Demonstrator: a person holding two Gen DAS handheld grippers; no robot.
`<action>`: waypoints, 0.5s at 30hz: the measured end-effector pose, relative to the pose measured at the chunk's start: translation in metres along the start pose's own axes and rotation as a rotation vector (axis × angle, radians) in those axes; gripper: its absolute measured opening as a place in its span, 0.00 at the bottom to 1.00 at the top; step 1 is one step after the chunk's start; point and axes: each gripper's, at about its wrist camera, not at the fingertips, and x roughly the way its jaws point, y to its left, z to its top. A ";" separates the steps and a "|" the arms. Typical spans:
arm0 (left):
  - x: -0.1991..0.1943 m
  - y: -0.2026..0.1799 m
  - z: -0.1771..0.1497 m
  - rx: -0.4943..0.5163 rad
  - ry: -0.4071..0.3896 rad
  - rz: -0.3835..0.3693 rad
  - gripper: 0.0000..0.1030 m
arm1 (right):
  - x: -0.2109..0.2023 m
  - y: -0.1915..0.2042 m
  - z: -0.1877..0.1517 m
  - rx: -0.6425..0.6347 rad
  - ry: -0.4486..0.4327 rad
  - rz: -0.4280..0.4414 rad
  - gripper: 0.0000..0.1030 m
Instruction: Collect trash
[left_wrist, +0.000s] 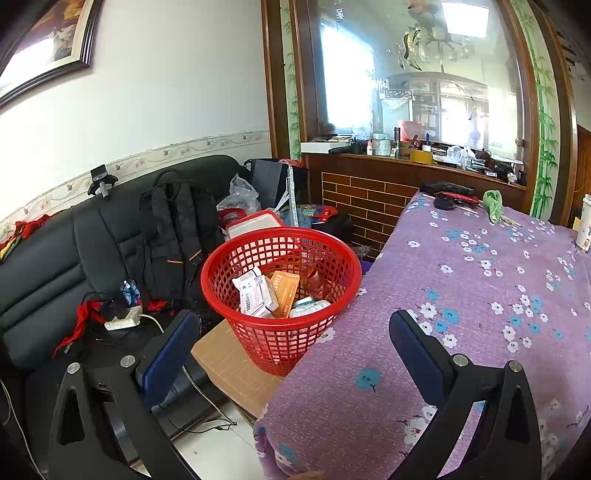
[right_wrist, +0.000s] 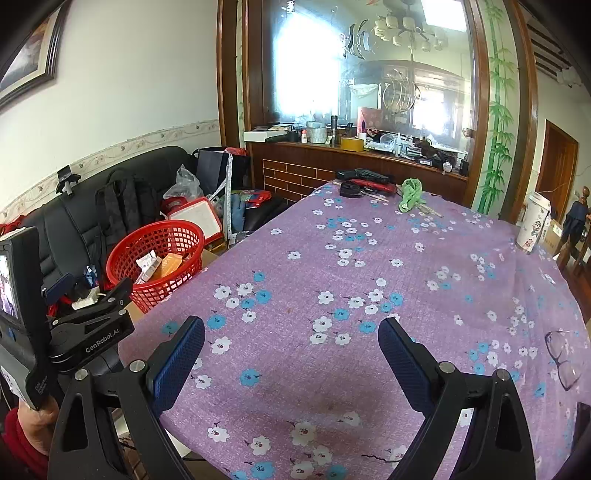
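Under your right gripper (right_wrist: 291, 354) lies the surface (right_wrist: 332, 280), covered in a purple cloth with white and blue flowers; its jaws are spread wide and hold nothing. Your left gripper (left_wrist: 291, 347) hangs over the surface's left edge, jaws likewise released and empty. Glasses (right_wrist: 563, 356) lie on the cloth near your right side. Just beside that left edge sits the red basket (left_wrist: 280, 295), resting on a cardboard box (left_wrist: 232, 365); the trash is already in it, a white packet (left_wrist: 255, 293), an orange box (left_wrist: 285, 291) and some wrappers. Left of the basket you have a black sofa (left_wrist: 55, 266) carrying a backpack (left_wrist: 173, 236) and a power strip (left_wrist: 123, 321). At the far end of the surface lie a green cloth (right_wrist: 412, 194) and some dark items, with a white cup (right_wrist: 535, 223) by the right edge. Beyond them a wooden counter (right_wrist: 362, 162) holds clutter, backed by a large glass pane (right_wrist: 369, 66) reflecting a chandelier.
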 end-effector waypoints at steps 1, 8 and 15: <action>0.000 0.000 0.000 0.000 0.001 -0.003 0.99 | 0.000 0.000 0.000 0.001 0.000 0.000 0.94; -0.001 -0.003 -0.002 0.006 0.004 -0.019 0.99 | 0.002 -0.003 -0.002 0.000 0.007 -0.001 0.94; -0.002 -0.005 -0.003 0.008 0.008 -0.027 0.99 | 0.003 -0.003 -0.003 -0.001 0.010 -0.002 0.94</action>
